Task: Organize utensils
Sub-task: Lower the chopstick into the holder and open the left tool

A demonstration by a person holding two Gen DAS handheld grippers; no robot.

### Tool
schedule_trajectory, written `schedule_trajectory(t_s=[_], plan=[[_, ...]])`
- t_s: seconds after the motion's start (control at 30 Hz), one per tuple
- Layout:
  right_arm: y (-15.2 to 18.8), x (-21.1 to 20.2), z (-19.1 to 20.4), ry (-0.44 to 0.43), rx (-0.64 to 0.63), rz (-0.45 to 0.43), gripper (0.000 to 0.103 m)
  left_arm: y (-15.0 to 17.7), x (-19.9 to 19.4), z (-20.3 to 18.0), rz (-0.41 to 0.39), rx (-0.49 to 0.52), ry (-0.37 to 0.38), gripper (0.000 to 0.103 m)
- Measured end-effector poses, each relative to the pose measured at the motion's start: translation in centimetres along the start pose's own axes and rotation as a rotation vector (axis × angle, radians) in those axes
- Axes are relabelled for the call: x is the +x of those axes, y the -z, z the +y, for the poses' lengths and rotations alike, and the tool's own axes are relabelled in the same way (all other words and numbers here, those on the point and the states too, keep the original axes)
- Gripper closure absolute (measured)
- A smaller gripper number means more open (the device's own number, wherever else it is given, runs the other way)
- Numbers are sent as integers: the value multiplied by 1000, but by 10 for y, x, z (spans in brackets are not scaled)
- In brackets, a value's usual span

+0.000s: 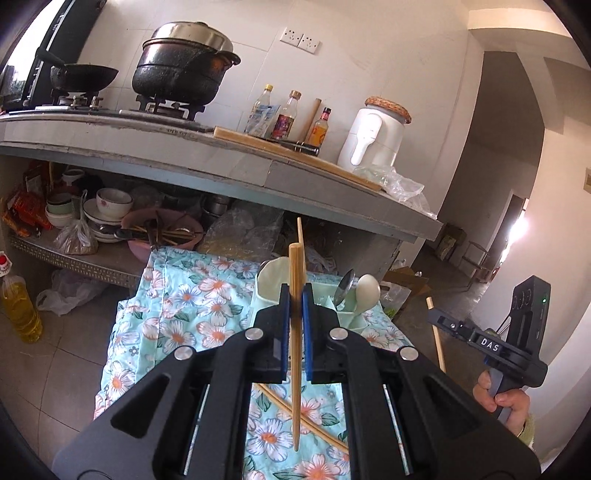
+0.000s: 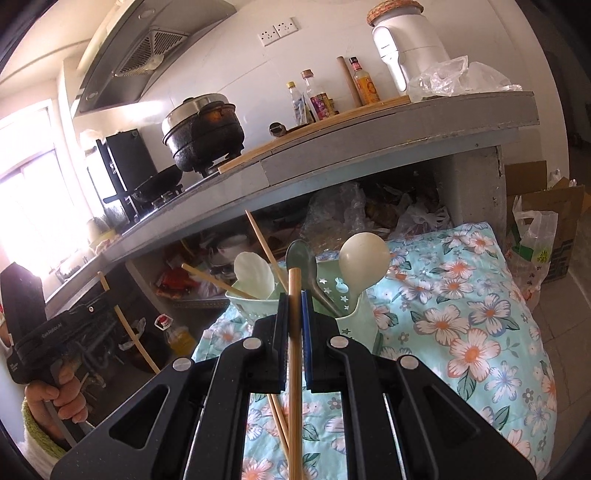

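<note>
The chopstick [image 1: 294, 295] is matt, pale bamboo-like wood. The utensil holder [image 2: 354, 314] looks like smooth mint-green plastic, and the white spoon [image 2: 364, 258] in it is glossy. A flowered cotton-like cloth [image 2: 461, 314] lies beneath. The far pot [image 1: 184, 70] is sooty black under a shiny metal lid [image 1: 195, 35].

Both cameras ride just behind their own fingers and look forward and slightly down along them. The left wrist view faces the green utensil holder [image 1: 295, 295] on the floral cloth [image 1: 177, 310], near at hand, with the stove counter [image 1: 221, 162] behind. The right wrist view sees the same utensil holder [image 2: 354, 317], cloth [image 2: 461, 314] and counter [image 2: 369, 140], seemingly from further right. Each view catches the other hand at its edge.
</note>
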State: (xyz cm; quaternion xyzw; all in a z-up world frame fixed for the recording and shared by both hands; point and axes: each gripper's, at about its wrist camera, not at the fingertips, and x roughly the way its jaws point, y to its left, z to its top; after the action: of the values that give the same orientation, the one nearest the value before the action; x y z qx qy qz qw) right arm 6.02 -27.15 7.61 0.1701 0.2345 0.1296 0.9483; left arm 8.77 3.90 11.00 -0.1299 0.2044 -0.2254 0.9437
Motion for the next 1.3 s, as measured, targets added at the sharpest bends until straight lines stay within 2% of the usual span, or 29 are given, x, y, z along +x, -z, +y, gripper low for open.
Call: schedule_trajectory(t_s=[0.3,0.5,0.63,0.83,1.0,1.27,1.3], plan=[[-1,2,-2,12,6,6,96,-47,-4,-27,-157,42,60,98],[-2,4,-3,20,4,9,96,-77,16,-45,-253,56,96,98],[-2,5,-5,23,7,12,96,-89,37,-55,-299,81,93,98],[-2,6,-8,21,12,15,96,-86,81,-59,-282,112,28,98],[-2,7,-11,24,17,17,96,-71,116,-50,-228,106,-13,98],[-2,6,-15,29,20,19,96,-50,142,-35,-124,43,-1,98],[-2,6,-15,29,20,19,96,-48,142,-35,-117,43,1,95]])
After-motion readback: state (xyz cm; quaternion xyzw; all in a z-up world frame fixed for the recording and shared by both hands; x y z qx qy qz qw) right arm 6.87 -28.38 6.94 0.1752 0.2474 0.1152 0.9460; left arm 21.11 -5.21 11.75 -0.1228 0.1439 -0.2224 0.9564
